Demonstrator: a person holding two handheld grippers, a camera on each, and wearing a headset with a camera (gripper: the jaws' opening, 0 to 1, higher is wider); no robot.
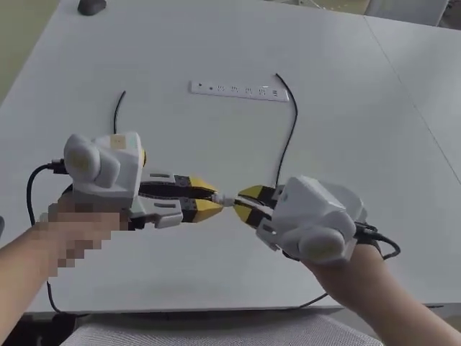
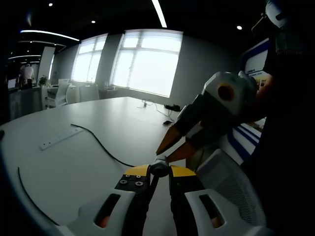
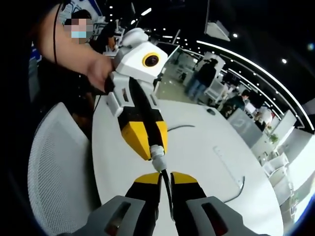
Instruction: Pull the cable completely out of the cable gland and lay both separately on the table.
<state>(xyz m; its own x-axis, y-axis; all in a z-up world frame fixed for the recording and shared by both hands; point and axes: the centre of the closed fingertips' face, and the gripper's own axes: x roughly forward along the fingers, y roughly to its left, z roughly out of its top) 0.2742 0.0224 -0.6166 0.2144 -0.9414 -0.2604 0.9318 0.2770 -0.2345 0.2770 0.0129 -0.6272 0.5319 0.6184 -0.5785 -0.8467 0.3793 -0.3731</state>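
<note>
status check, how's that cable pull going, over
Left tongs shut on cable gland. Right tongs shut on cable, close to gland; not yet out. Both held over table. Power strip well beyond, not in way.

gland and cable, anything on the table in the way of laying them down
Nothing visible. The gland in the left tool and the cable end in the right tool are over bare table; the power strip lies farther back.
</note>
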